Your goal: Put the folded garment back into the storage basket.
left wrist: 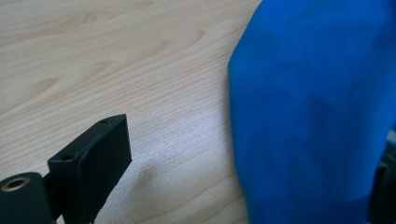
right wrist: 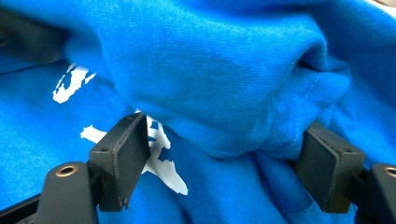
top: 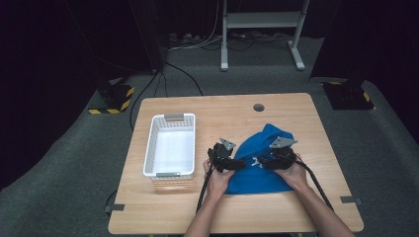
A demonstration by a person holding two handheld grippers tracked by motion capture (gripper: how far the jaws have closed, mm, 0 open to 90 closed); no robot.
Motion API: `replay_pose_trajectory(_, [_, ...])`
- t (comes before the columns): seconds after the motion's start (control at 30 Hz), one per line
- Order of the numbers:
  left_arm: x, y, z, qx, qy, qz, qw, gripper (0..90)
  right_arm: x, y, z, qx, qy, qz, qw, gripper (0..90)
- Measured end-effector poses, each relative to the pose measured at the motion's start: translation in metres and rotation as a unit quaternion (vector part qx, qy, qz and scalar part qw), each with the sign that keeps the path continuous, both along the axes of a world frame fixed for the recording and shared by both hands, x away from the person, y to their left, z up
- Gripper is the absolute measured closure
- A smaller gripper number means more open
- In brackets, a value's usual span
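Blue garment (top: 262, 163): we see it crumpled at lower centre-right of the high view, on the table (top: 222, 113), with white print (right wrist: 159, 158) on the cloth.
Right gripper (top: 269, 161): we see its fingers (right wrist: 122, 156) spread wide, a thick fold of the blue cloth bulging between them; the far pad touches the fold, the near one stands just beside it.
Left gripper (top: 232, 163): at the garment's left edge; we see one finger (left wrist: 95, 158) over bare wood, the cloth to its right; we cannot tell its grip.
White basket (top: 170, 144): left of the garment, apart from it; we see nothing inside.
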State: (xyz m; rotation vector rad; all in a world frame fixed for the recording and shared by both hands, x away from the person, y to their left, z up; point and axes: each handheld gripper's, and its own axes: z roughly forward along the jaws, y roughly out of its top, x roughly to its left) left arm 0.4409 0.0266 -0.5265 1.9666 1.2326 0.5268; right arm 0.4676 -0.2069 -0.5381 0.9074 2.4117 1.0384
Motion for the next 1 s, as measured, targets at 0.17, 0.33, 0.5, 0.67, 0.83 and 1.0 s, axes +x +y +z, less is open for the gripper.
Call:
replay_pose_trajectory(0.17, [0.003, -0.011, 0.003, -0.001, -0.002, -0.016, 0.9999, 7.4, -0.008, 0.006, 0.002, -0.009, 0.006, 0.043, 0.999, 22.1])
replay_pose_trajectory(0.33, [0.007, -0.012, 0.001, 0.004, -0.001, 0.002, 1.0, 9.5, -0.009, 0.003, 0.003, -0.012, 0.0, 0.034, 0.9993, 21.0])
replay_pose_trajectory(0.5, [0.016, 0.005, -0.001, -0.019, 0.016, 0.057, 0.9981, 11.5, -0.007, -0.003, 0.002, -0.01, 0.01, 0.046, 0.9988, 20.5])
replay_pose_trajectory(0.67, [0.019, 0.018, -0.003, -0.02, 0.032, 0.09, 0.9952, 11.7, -0.008, -0.013, 0.003, -0.014, 0.018, 0.069, 0.9973, 20.6])
replay_pose_trajectory(0.83, [0.018, 0.02, -0.003, -0.023, 0.038, 0.091, 0.9949, 11.4, -0.011, -0.023, 0.006, -0.025, 0.023, 0.084, 0.9959, 20.8])
replay_pose_trajectory(1.0, [0.014, 0.01, 0.0, -0.024, 0.009, 0.047, 0.9986, 14.2, -0.008, -0.029, 0.018, 0.043, -0.014, 0.02, 0.9988, 22.4])
